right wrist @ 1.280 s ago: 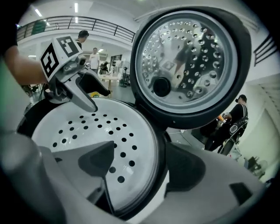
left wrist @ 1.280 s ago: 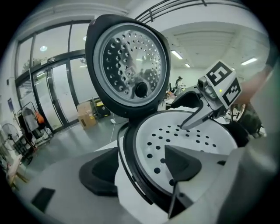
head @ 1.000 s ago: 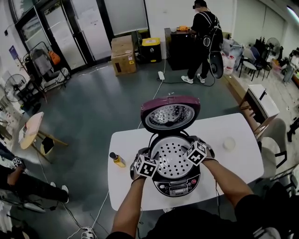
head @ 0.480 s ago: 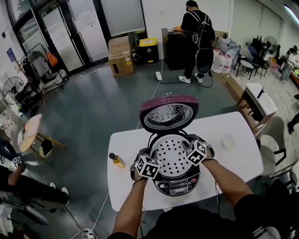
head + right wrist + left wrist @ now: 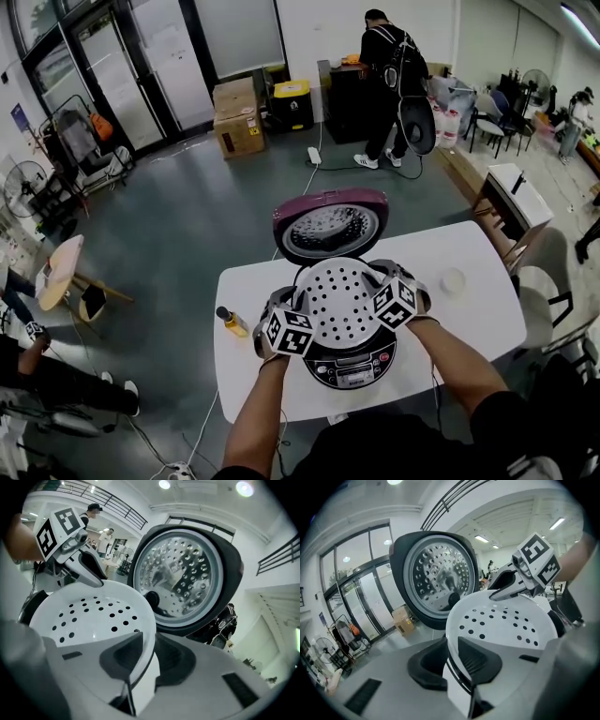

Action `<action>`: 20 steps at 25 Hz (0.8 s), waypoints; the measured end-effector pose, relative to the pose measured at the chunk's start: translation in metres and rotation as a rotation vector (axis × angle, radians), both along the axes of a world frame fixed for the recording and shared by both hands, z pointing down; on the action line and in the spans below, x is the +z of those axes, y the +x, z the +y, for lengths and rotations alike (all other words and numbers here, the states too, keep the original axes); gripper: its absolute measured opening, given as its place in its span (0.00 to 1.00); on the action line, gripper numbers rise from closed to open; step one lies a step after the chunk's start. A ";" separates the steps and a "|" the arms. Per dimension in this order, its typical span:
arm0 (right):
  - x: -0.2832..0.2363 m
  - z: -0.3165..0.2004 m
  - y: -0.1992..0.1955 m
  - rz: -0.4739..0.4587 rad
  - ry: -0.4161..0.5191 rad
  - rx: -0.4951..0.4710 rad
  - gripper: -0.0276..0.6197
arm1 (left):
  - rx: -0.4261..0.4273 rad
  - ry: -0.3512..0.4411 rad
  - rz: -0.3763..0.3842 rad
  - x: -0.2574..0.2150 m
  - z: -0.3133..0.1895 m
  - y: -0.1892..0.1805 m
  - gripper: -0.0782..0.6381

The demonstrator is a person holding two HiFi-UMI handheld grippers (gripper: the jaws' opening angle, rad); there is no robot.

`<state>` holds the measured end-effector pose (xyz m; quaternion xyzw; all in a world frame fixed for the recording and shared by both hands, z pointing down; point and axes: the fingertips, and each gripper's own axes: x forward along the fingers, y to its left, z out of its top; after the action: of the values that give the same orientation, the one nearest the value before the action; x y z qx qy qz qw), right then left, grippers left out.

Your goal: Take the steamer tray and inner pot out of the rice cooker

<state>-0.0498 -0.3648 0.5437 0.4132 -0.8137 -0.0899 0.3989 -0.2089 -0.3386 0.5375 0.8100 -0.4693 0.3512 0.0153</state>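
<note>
The white perforated steamer tray (image 5: 342, 300) hangs just above the open purple rice cooker (image 5: 349, 361), whose lid (image 5: 325, 225) stands upright behind it. My left gripper (image 5: 300, 305) grips the tray's left rim and its jaws are closing on it. My right gripper (image 5: 382, 278) is shut on the right rim. In the left gripper view the tray rim (image 5: 506, 620) sits between the pads of the left gripper (image 5: 451, 660). The right gripper view shows the tray (image 5: 93, 616) clamped by the right gripper (image 5: 149, 658). The tray hides the inner pot.
The cooker stands on a white table (image 5: 469, 328). A small yellow bottle (image 5: 232, 322) is at its left, a small white round cup (image 5: 457, 282) at its right. A chair (image 5: 539, 281) stands by the right edge. A person (image 5: 389, 84) works far behind.
Both grippers have risen together with the steamer tray, which sat in the cooker's mouth before and now hangs above it, nearer the lid.
</note>
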 end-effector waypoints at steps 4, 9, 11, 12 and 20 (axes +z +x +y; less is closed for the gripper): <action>-0.036 0.006 0.004 -0.049 0.059 0.000 0.16 | -0.002 0.058 -0.014 -0.034 0.003 0.003 0.20; -0.074 0.014 0.019 -0.087 0.120 0.000 0.16 | -0.003 0.119 -0.027 -0.075 0.007 0.017 0.20; -0.087 0.016 0.034 -0.100 0.140 0.000 0.16 | -0.001 0.141 -0.026 -0.089 0.009 0.032 0.20; -0.093 0.017 0.043 -0.105 0.148 0.001 0.16 | 0.002 0.150 -0.025 -0.094 0.011 0.041 0.20; -0.106 0.033 0.142 -0.100 0.165 0.053 0.15 | 0.064 0.157 -0.010 -0.102 0.019 0.139 0.20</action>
<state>0.0919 -0.3321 0.4375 0.4698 -0.8112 -0.1255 0.3247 -0.0698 -0.3197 0.4355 0.8215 -0.4694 0.3178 -0.0619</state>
